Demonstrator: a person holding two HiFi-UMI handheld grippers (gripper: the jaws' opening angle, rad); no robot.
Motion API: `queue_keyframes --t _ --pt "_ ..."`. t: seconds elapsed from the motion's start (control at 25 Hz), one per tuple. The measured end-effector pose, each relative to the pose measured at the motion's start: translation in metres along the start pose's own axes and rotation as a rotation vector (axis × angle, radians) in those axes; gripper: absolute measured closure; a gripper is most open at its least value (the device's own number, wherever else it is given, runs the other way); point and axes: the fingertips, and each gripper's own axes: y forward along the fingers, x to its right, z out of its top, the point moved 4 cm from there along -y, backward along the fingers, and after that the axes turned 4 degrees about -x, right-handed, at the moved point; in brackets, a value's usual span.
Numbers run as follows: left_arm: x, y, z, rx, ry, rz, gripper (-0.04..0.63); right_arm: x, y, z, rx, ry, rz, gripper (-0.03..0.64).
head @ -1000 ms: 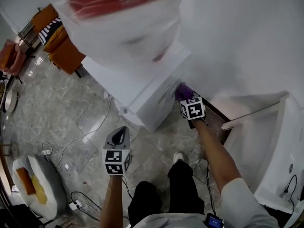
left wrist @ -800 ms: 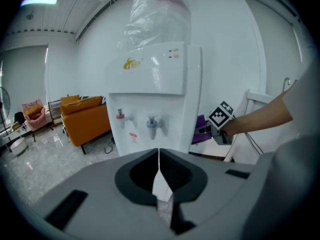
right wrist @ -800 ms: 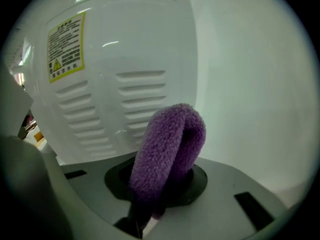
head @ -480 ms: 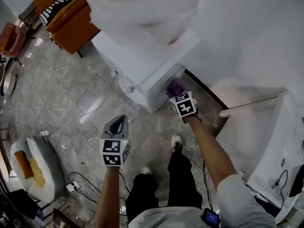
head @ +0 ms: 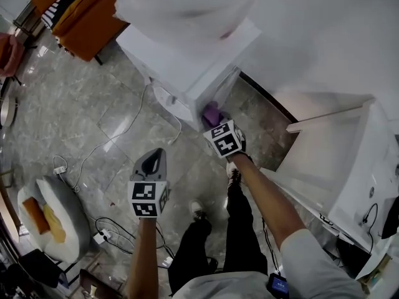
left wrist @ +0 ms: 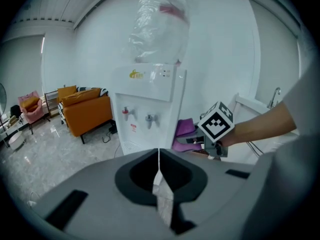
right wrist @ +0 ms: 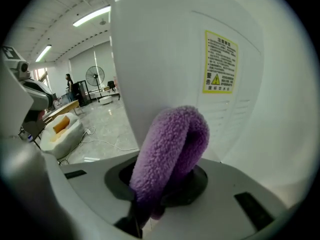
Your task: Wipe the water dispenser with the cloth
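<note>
A: Sliding the cloth (right wrist: 170,149) where?
B: My right tongs (right wrist: 160,184), clamped on it, have drifted toward nine o'clock along the dispenser's (right wrist: 165,49) side, cloth touching it.
A: Left tongs (left wrist: 159,184)?
B: Closed, empty, at seven o'clock of the cloth.
</note>
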Motion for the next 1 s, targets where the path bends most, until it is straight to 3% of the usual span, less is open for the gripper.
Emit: queue_keyframes --t 0.2,0.32,0.44,0.56,0.8,1.0 --pt "0.004 0.011 -0.006 -0.024 -0.004 -0.025 0.577 -0.027 0.0 -0.005 0.014 -0.038 0.051 0.532" --pt "0.015 0.027 -0.008 -0.04 0.0 -0.05 0.577 -0.048 -0.001 -0.011 0.037 -0.071 0.168 0.533" --pt "0.031 0.046 -0.007 -0.057 0.015 -0.086 0.577 -0.047 -0.006 -0.024 0.054 -0.023 0.242 0.532" --pt "0.046 0.068 -0.006 -0.077 0.019 -0.121 0.577 -0.014 -0.008 -0.046 0.042 0.06 0.179 0.532" --pt "0.071 0.116 -0.014 -0.135 -0.014 -0.157 0.577 0.091 0.003 -0.102 -0.028 0.264 -0.032 0.533" --pt "0.094 0.162 -0.03 -0.206 -0.028 -0.188 0.577 0.15 0.025 -0.152 -0.084 0.437 -0.082 0.534"
